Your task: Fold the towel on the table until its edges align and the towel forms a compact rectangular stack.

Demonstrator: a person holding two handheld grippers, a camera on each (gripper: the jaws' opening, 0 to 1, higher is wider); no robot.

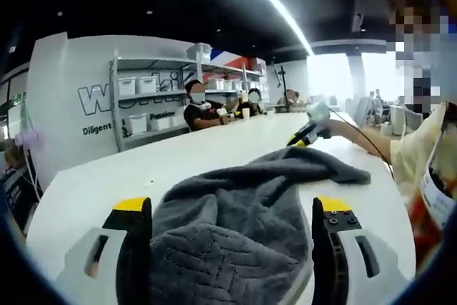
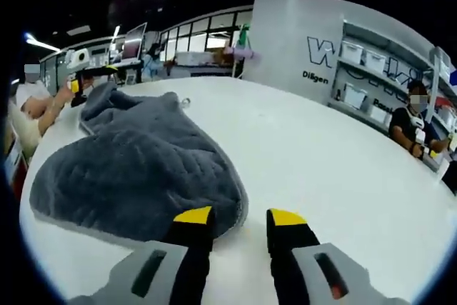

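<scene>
A dark grey towel (image 1: pixel 235 226) lies bunched on the white table (image 1: pixel 186 155), with one corner trailing off to the far right. My left gripper (image 1: pixel 233 208) is open, its jaws wide apart with a thick fold of towel lying between them. Beyond the towel's far ridge is my right gripper (image 1: pixel 308 133), held by a person's arm. In the right gripper view the towel (image 2: pixel 136 162) spreads as a rumpled heap to the left. My right gripper (image 2: pixel 240 218) is open just at the towel's rounded near edge, with bare table between its jaws. The left gripper (image 2: pixel 84 69) shows at the towel's raised far end.
The white table (image 2: pixel 335 169) stretches wide to the right of the towel. Seated people (image 1: pixel 200 108) and cups are at its far side. Shelves with white bins (image 1: pixel 143 91) stand by a lettered wall. The person holding the grippers (image 1: pixel 428 169) stands at the table's edge.
</scene>
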